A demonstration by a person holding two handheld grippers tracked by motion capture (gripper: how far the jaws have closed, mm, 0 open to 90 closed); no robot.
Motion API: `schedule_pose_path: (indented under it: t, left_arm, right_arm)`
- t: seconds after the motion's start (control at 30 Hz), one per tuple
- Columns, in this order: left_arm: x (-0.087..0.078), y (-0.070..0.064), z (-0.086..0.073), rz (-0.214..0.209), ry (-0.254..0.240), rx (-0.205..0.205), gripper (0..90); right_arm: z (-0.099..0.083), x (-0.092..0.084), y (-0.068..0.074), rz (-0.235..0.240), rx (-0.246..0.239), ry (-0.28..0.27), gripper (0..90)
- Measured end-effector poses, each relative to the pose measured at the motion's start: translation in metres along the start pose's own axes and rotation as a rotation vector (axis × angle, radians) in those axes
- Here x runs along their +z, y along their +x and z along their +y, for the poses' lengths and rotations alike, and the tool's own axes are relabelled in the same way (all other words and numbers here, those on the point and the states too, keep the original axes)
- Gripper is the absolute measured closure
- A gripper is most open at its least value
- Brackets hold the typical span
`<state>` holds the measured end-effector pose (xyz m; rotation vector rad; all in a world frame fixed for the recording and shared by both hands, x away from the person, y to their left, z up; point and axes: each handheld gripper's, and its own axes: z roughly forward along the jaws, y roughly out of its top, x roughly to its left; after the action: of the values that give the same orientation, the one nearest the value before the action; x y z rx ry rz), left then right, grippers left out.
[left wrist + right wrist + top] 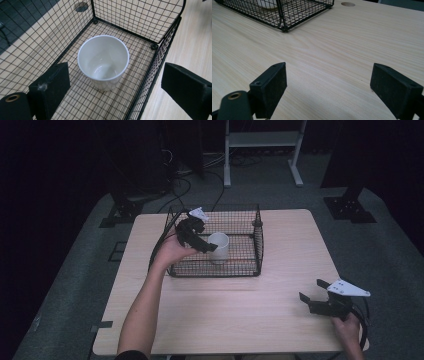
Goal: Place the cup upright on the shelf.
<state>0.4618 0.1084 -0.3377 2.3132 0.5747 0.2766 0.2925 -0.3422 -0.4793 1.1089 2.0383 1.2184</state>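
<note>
A: White cup (218,247), plain and without a handle, stands upright on the floor of a black wire basket (250,265). The basket sits on a pale wooden table (225,315), toward the far side of it and a little left of the middle.

B: Where in the basket is the cup?

A: In the high view, roughly at the middle, slightly toward the near wall. In the left gripper view the cup (103,61) is seen from above with its mouth open and its inside bare, apart from the basket's (160,50) mesh walls.

B: And the left gripper?

A: The left gripper (207,246) hangs over the basket's left half, held by a hand (172,251) whose forearm comes in from the bottom edge. Its jaws are spread wide with nothing between them. In its own view the cup lies below and ahead of the two black jaws, touched by neither; one jaw is over the basket floor, the other out past the mesh wall over bare table.

B: The right gripper?

A: The right gripper (311,292) is well apart, near the table's near right corner, gripped by the other hand (348,325). Its jaws are also spread, with nothing in them. Its own view looks low across the wood grain to a corner of the basket (287,15) farther off.
</note>
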Motion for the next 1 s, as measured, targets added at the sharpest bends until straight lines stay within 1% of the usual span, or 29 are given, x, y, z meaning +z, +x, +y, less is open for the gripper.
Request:
schedule_pose_path:
  t: [0.03, 0.07, 0.1, 0.13, 0.17, 0.2, 0.23, 0.27, 0.3, 0.37, 0.43, 0.5, 0.57, 0.63, 0.7, 0.73, 0.93, 1.0]
  left_arm:
    - [-0.002, -0.002, -0.001, -0.003, -0.013, -0.002, 7.7]
    - [-0.004, -0.003, -0.001, 0.0, -0.014, -0.003, 7.9]
    - [-0.006, -0.005, -0.002, 0.012, -0.017, -0.003, 7.9]
    - [-0.007, -0.006, -0.003, 0.01, -0.021, -0.005, 7.9]
    - [-0.009, -0.007, -0.004, -0.002, -0.027, -0.01, 7.9]
    - [-0.01, -0.008, -0.006, 0.001, -0.031, -0.015, 7.9]
    - [-0.011, -0.01, -0.007, 0.008, -0.032, -0.014, 7.9]
    - [-0.012, -0.011, -0.008, 0.007, -0.035, -0.012, 7.9]
    - [-0.014, -0.013, -0.01, 0.001, -0.041, -0.012, 7.9]
    - [-0.017, -0.017, -0.012, -0.021, -0.071, -0.021, 7.9]
    - [-0.019, -0.02, -0.013, -0.034, -0.078, -0.02, 7.9]
    - [-0.022, -0.026, -0.013, -0.024, -0.078, -0.004, 7.9]
    - [-0.024, -0.03, -0.013, -0.027, -0.088, 0.002, 7.9]
    - [-0.027, -0.036, -0.012, -0.019, -0.089, 0.02, 7.9]
    - [-0.029, -0.04, -0.013, -0.024, -0.093, 0.023, 7.9]
    - [-0.03, -0.042, -0.013, -0.021, -0.091, 0.032, 7.9]
    - [-0.035, -0.052, -0.018, -0.019, -0.097, 0.045, 7.9]
    - [-0.035, -0.055, -0.02, 0.001, -0.089, 0.061, 7.9]
  right_arm:
    - [0.0, 0.0, 0.0, 0.0, -0.001, 0.001, 13.1]
    - [0.0, 0.0, 0.0, 0.0, -0.001, 0.001, 13.1]
    - [0.0, 0.0, 0.0, 0.0, -0.001, 0.001, 13.1]
    - [0.0, 0.0, 0.0, 0.0, -0.001, 0.001, 13.1]
    - [0.0, 0.0, 0.0, 0.0, 0.0, 0.002, 13.1]
    - [0.0, 0.0, 0.0, 0.0, -0.001, 0.002, 13.1]
    - [0.0, 0.0, 0.0, 0.0, -0.001, 0.001, 13.1]
    - [0.0, 0.0, 0.0, -0.001, -0.002, 0.002, 13.1]
    - [0.0, 0.0, 0.0, 0.0, -0.002, 0.002, 13.1]
    - [0.0, 0.0, 0.0, -0.001, -0.003, 0.003, 13.1]
    - [0.0, 0.0, 0.0, -0.001, -0.003, 0.003, 13.1]
    - [0.0, 0.0, 0.0, -0.001, -0.005, 0.004, 13.1]
    - [0.0, 0.001, 0.0, -0.001, -0.007, 0.003, 13.1]
    - [0.0, 0.001, 0.001, -0.002, -0.008, 0.005, 13.1]
    - [0.0, 0.001, 0.001, -0.003, -0.008, 0.006, 13.1]
    - [0.0, 0.001, 0.001, -0.003, -0.009, 0.006, 13.1]
    - [0.0, 0.001, 0.0, -0.004, -0.005, 0.005, 13.1]
    - [0.0, 0.001, 0.0, -0.003, -0.006, 0.006, 13.1]
